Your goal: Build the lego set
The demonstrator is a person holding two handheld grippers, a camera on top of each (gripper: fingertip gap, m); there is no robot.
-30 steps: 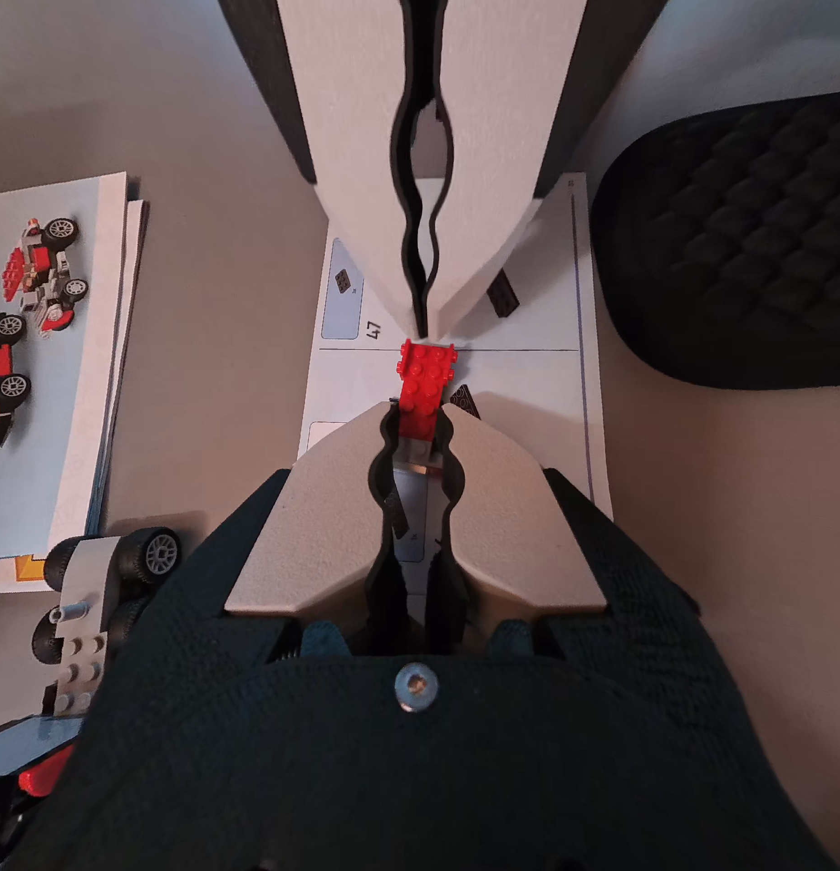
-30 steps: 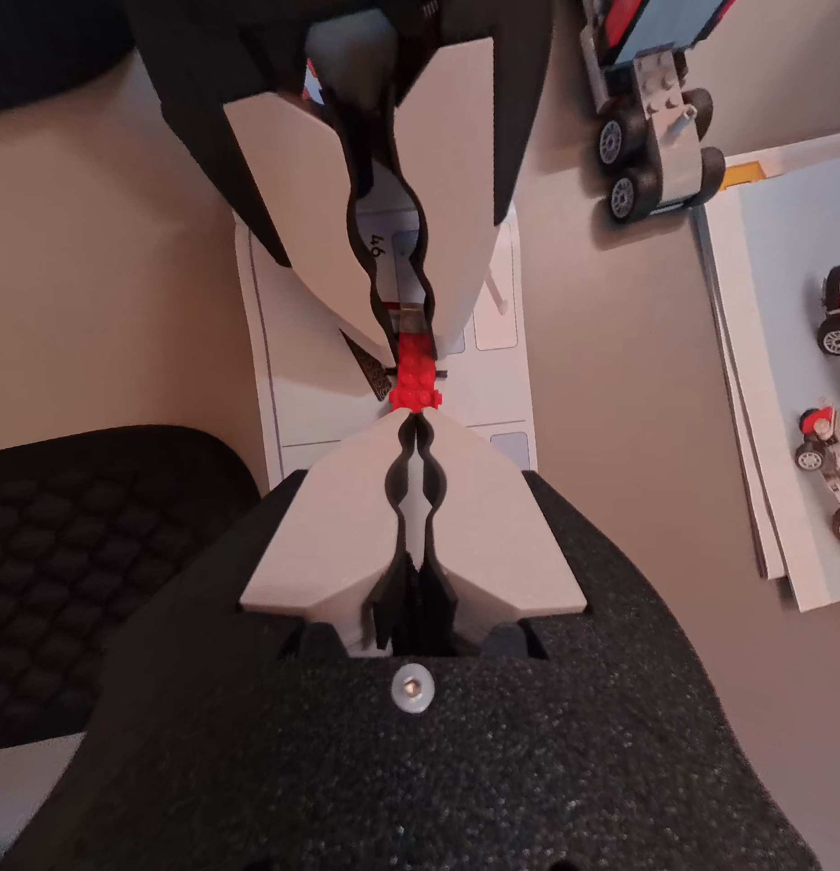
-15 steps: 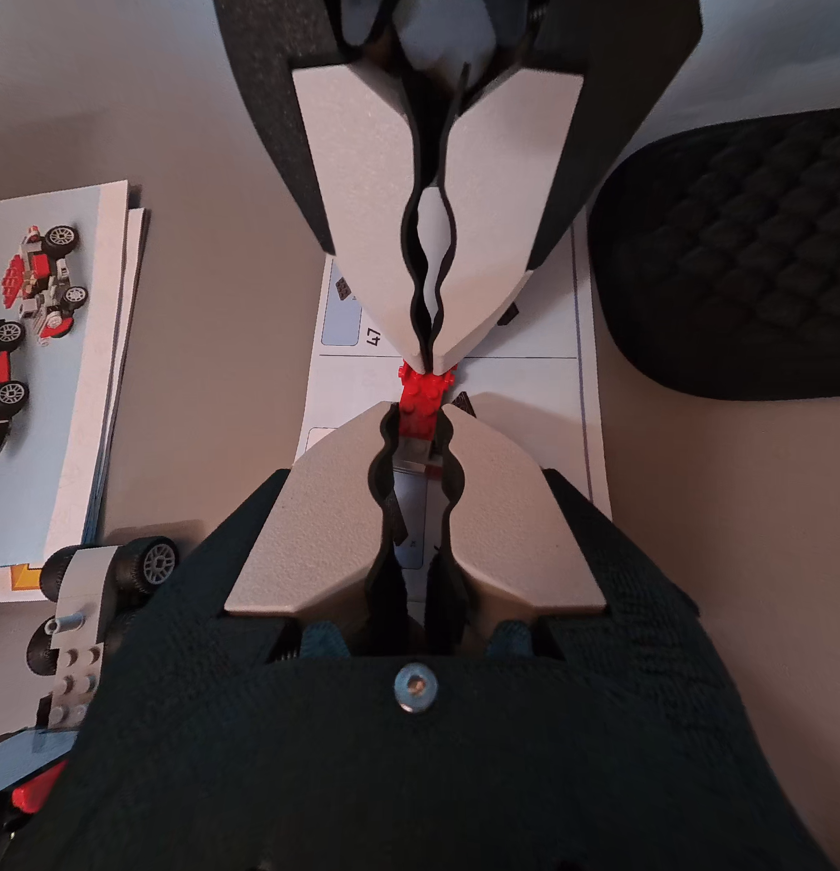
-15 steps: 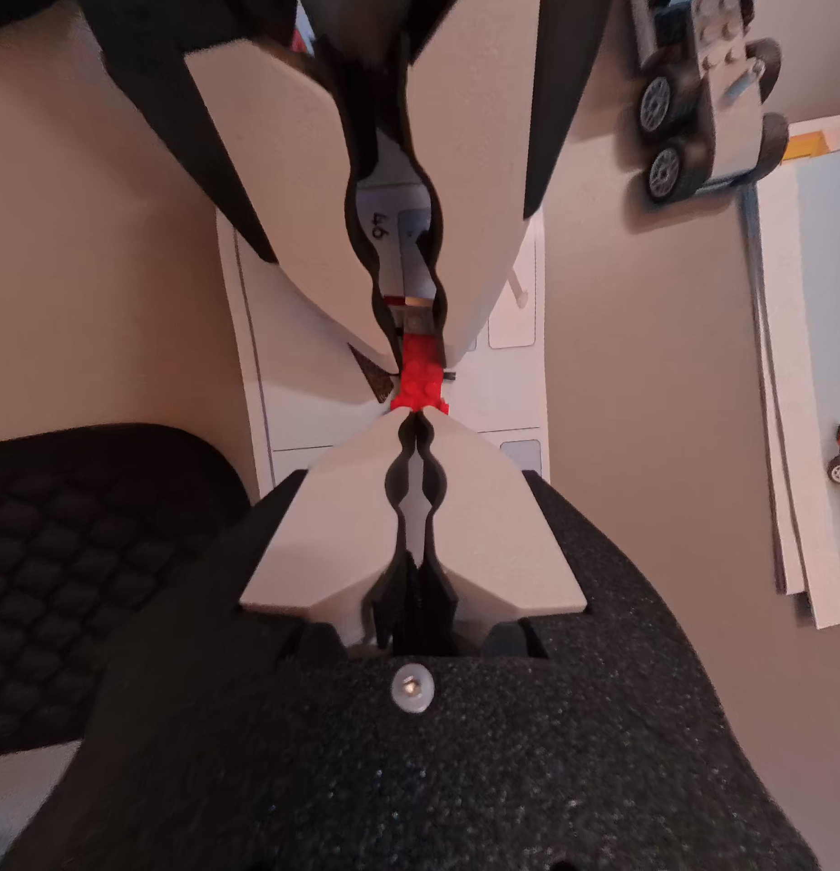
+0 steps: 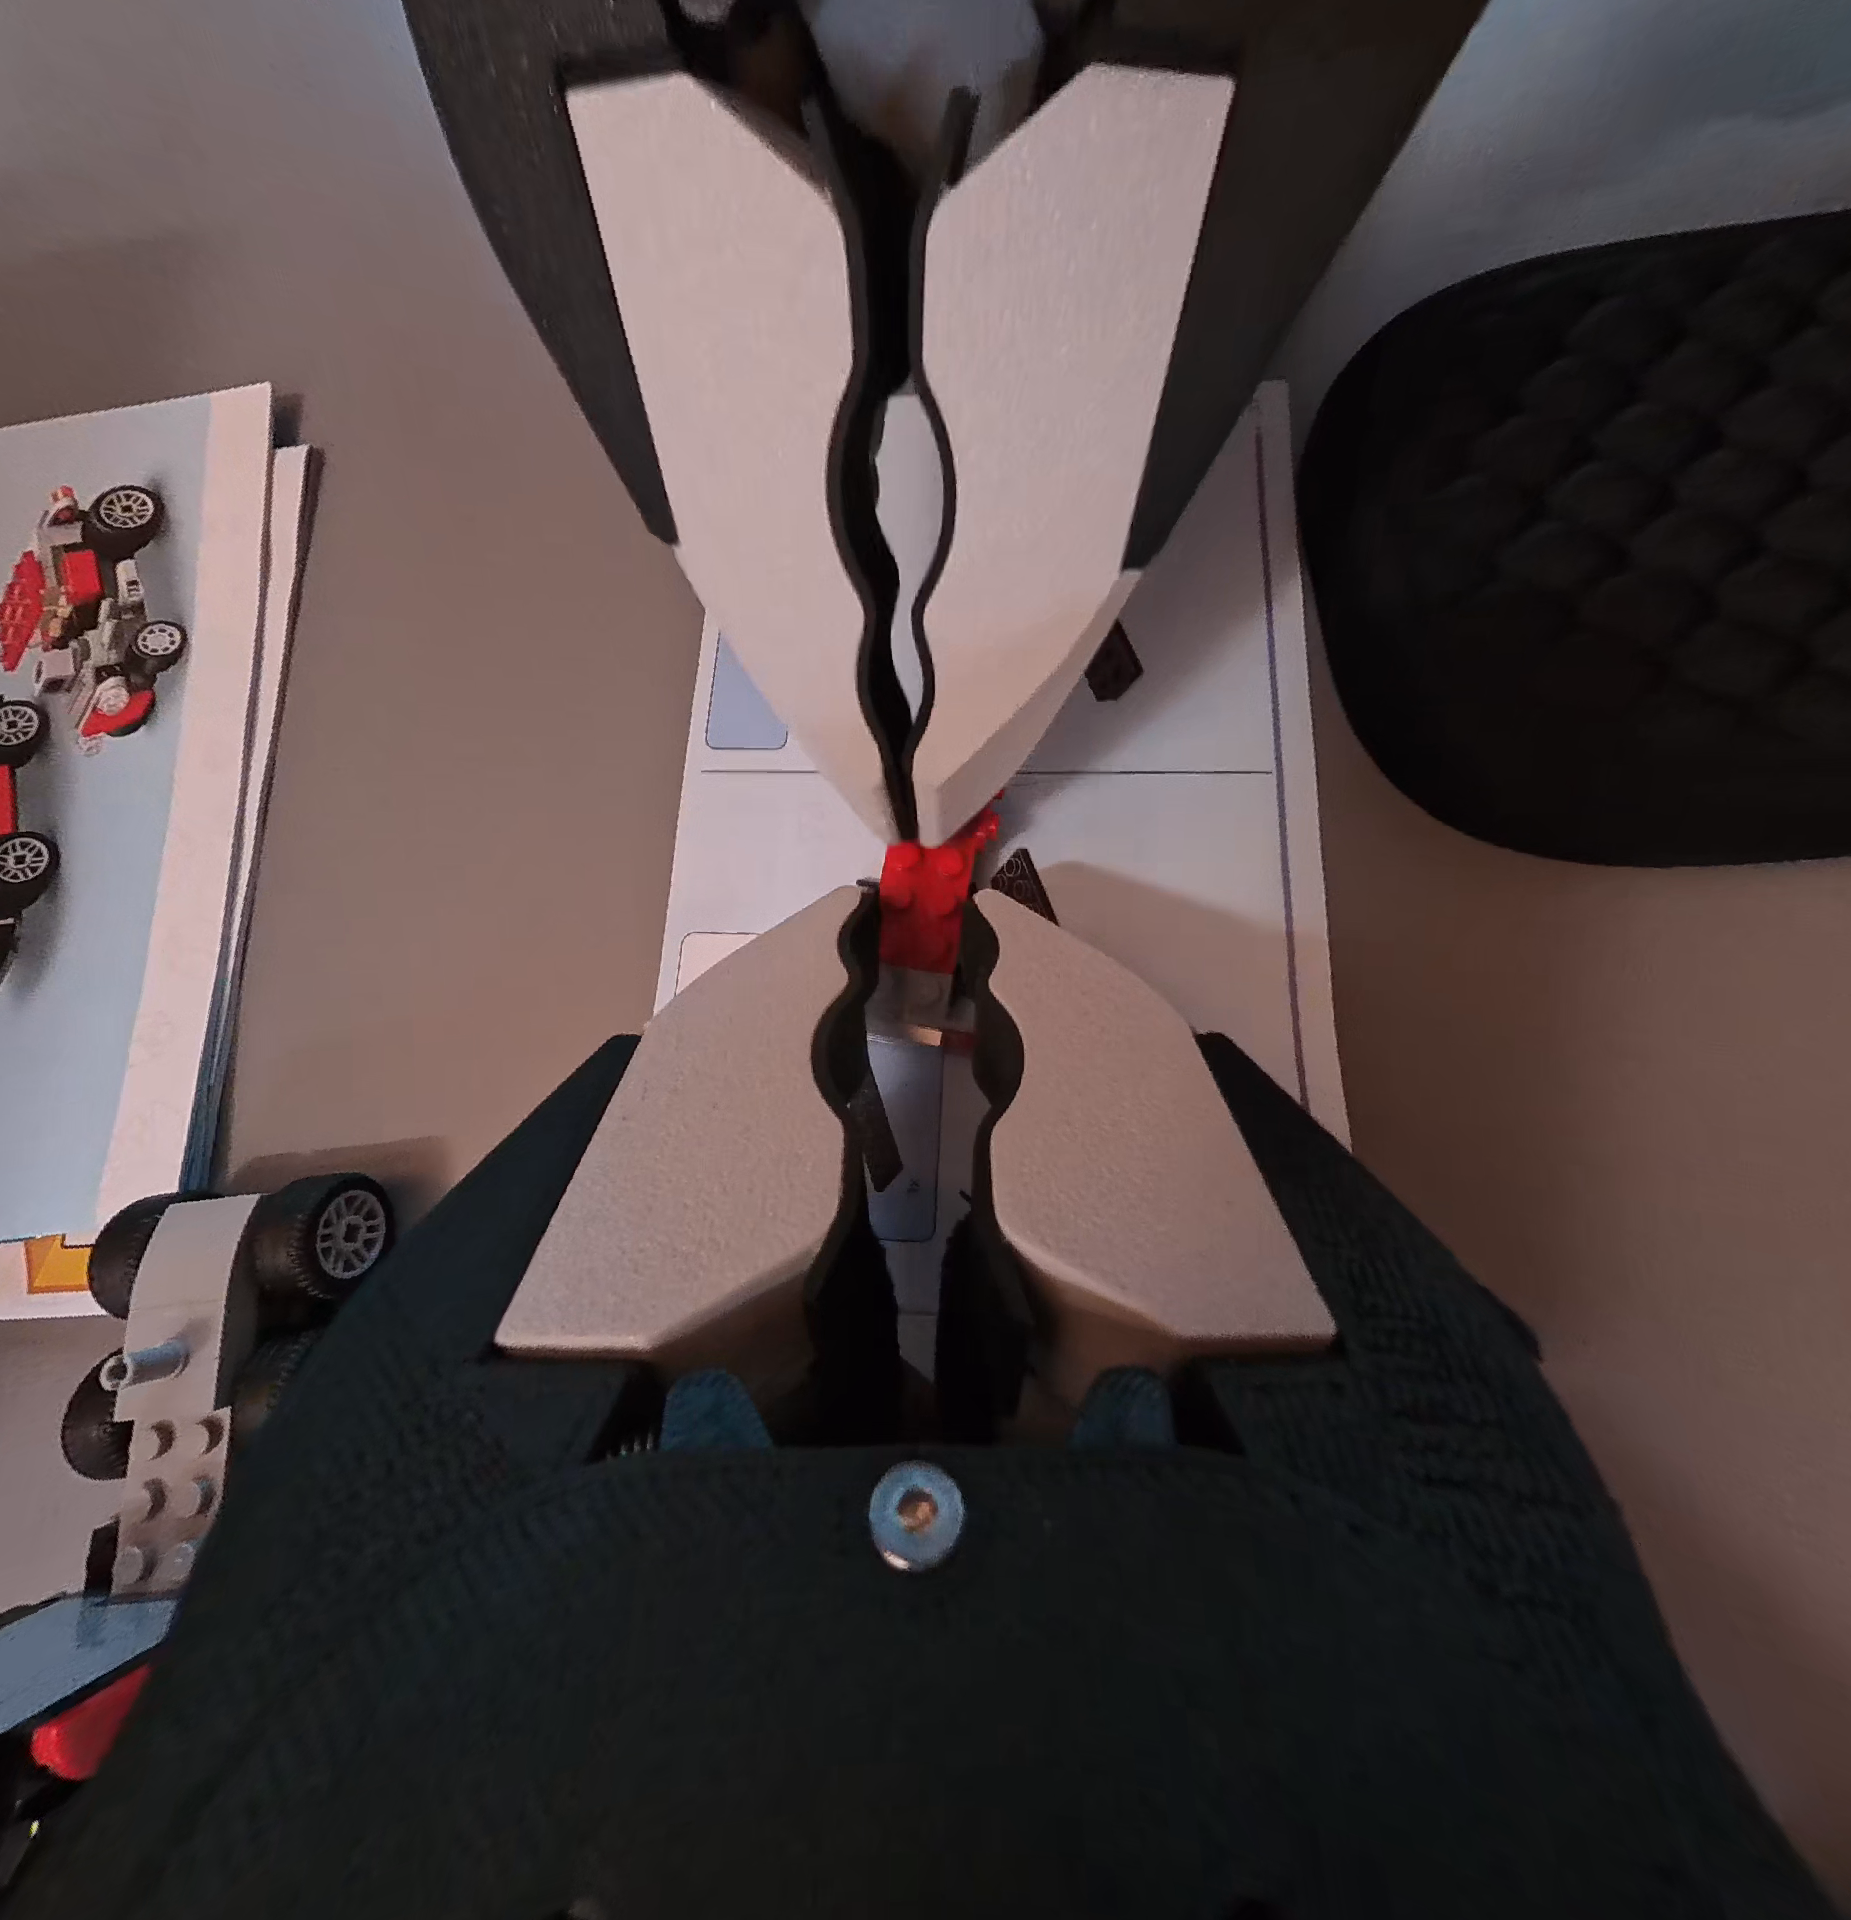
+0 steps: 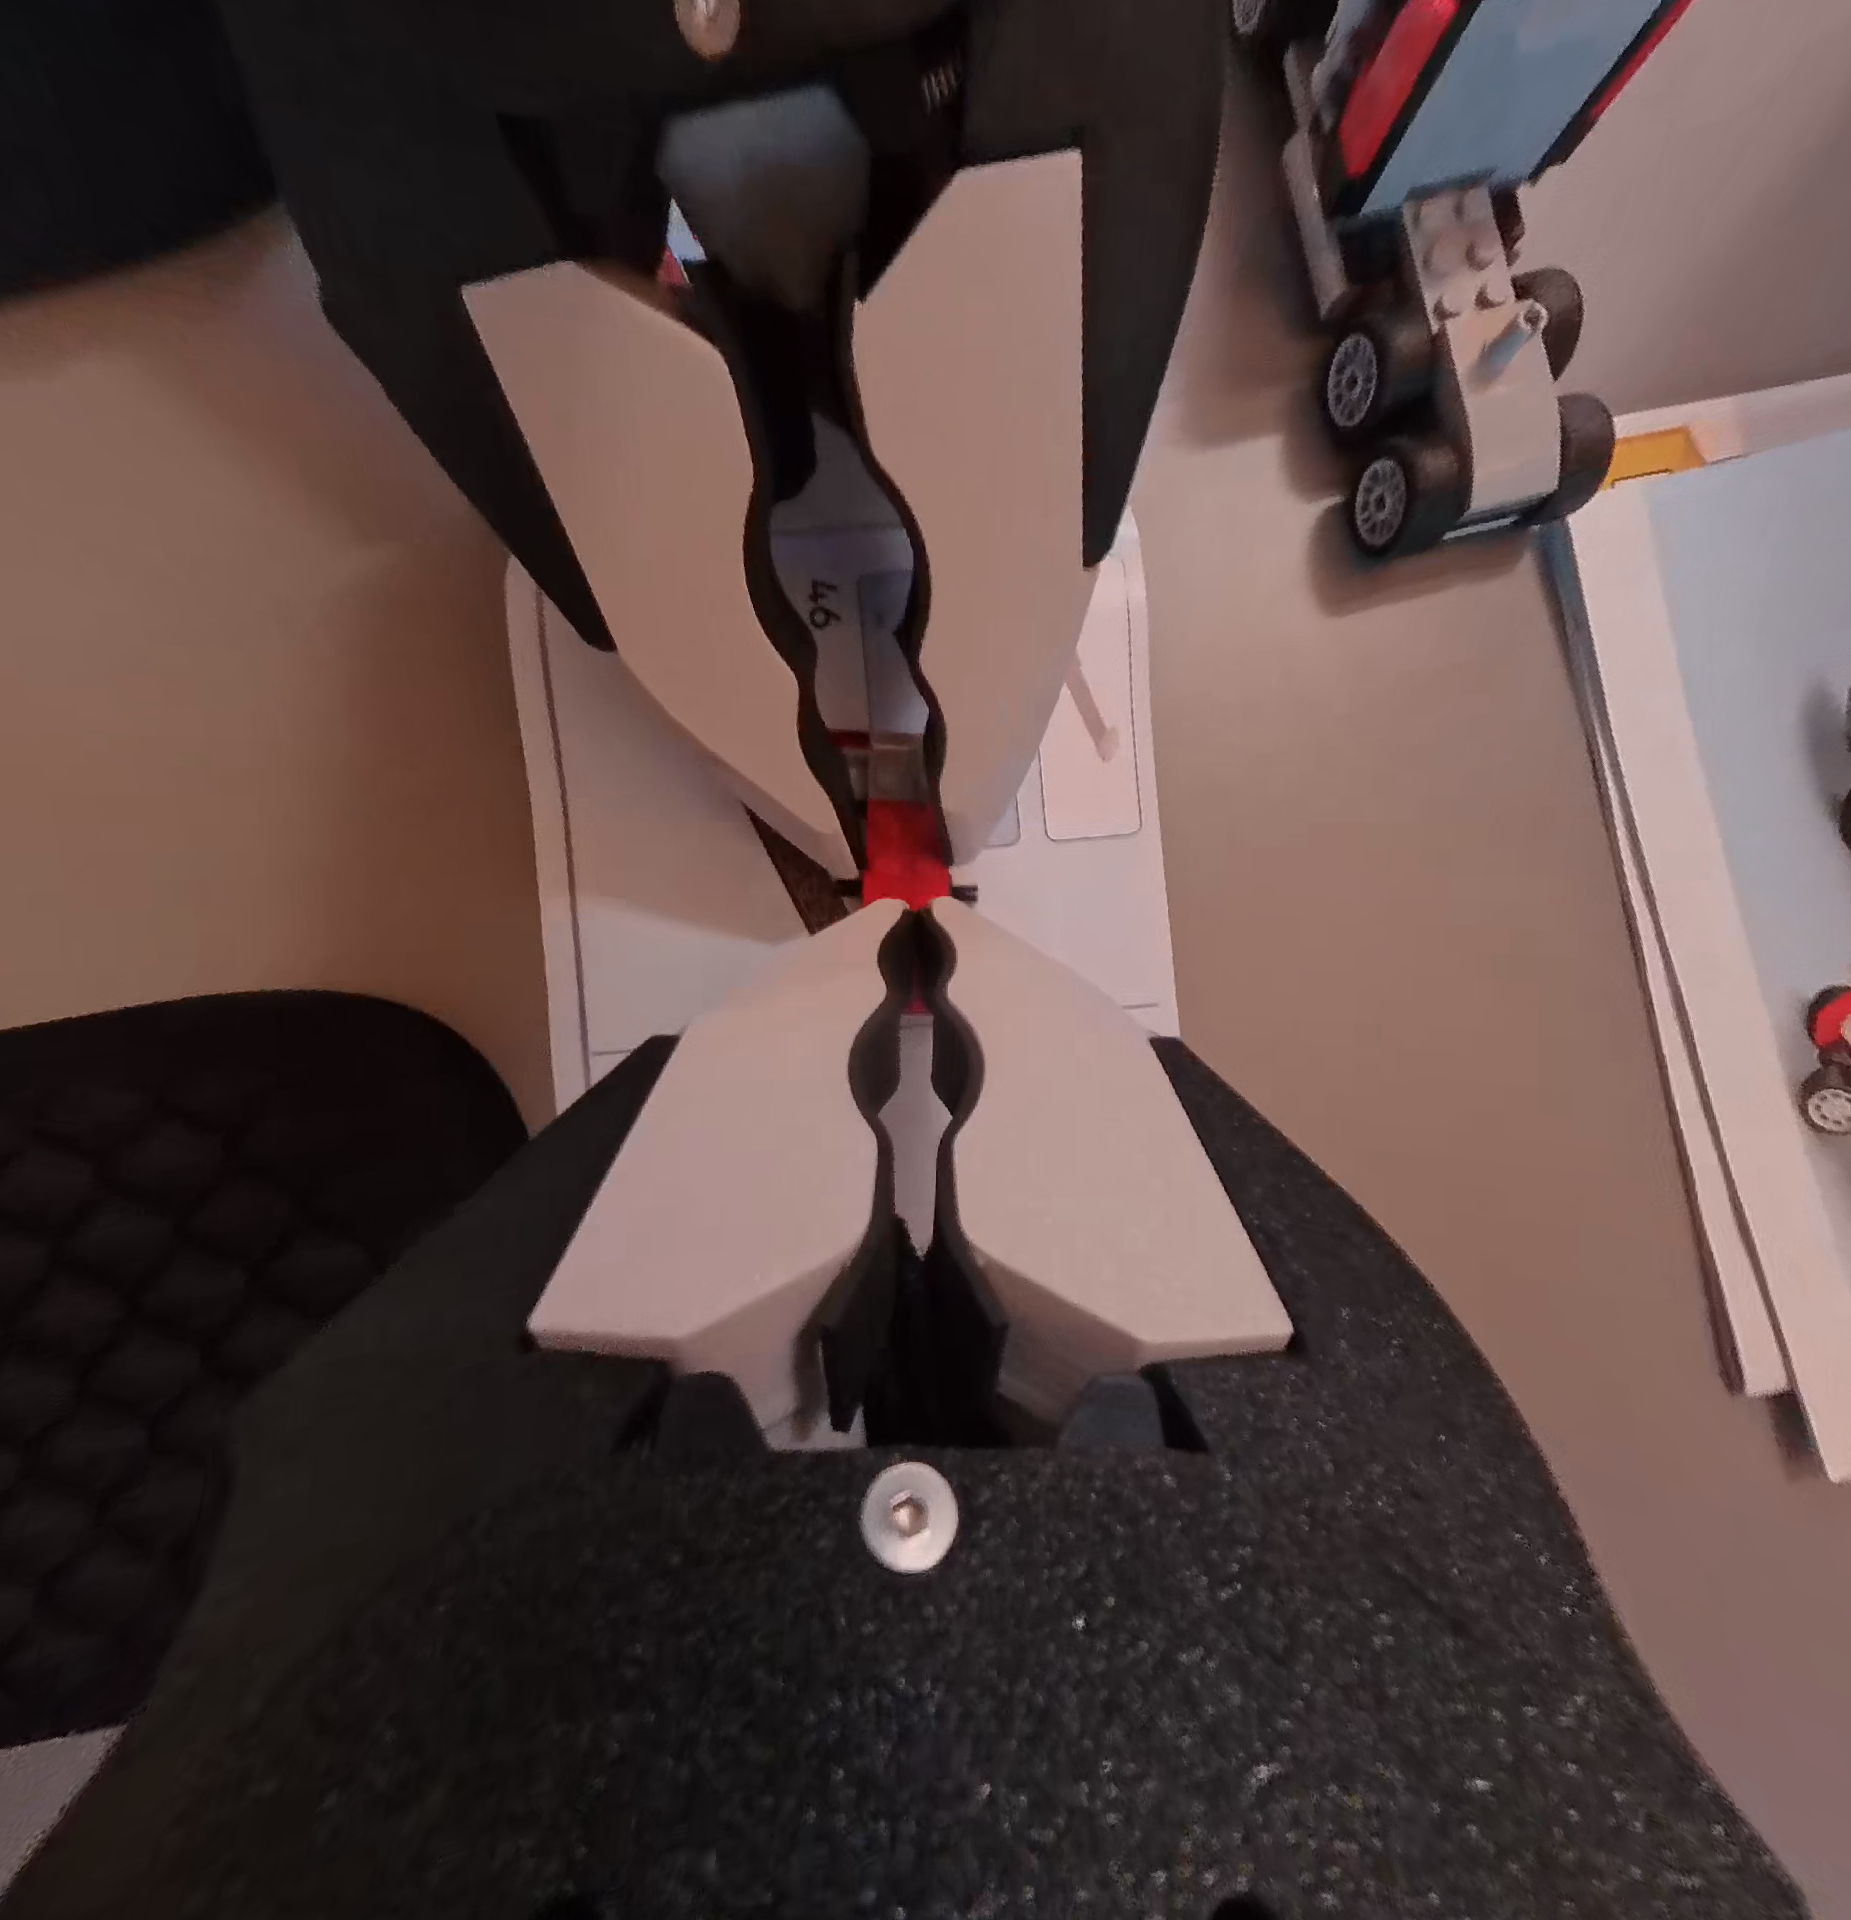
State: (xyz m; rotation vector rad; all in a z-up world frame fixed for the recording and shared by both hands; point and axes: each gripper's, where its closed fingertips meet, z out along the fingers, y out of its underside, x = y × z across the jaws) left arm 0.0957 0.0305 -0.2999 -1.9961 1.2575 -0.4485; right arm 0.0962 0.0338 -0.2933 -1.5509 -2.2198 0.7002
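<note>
My left gripper [image 5: 916, 914] is shut on a red studded plate [image 5: 926, 899] with a grey piece [image 5: 916, 997] fixed to its near end, held above a white instruction sheet [image 5: 1160, 883]. My right gripper [image 5: 910, 826] comes in from the top with its jaws shut, and its tips sit on the plate's far end. In the right wrist view the right gripper [image 6: 910, 909] meets the red plate [image 6: 900, 868], which is held by the left gripper [image 6: 895, 842]. The part of the plate under the right tips is hidden.
A partly built truck with grey wheels [image 5: 204, 1351] lies at lower left and also shows in the right wrist view [image 6: 1451, 343]. A booklet [image 5: 90, 779] lies at the left and a black quilted mat [image 5: 1627, 540] at the right. Small black pieces [image 5: 1113, 665] lie on the sheet. The tips of both grippers are at nearly the same place.
The right gripper has moved toward the left one. Its shut tips went from a short gap away to resting on the red plate's far end. The left gripper kept its hold.
</note>
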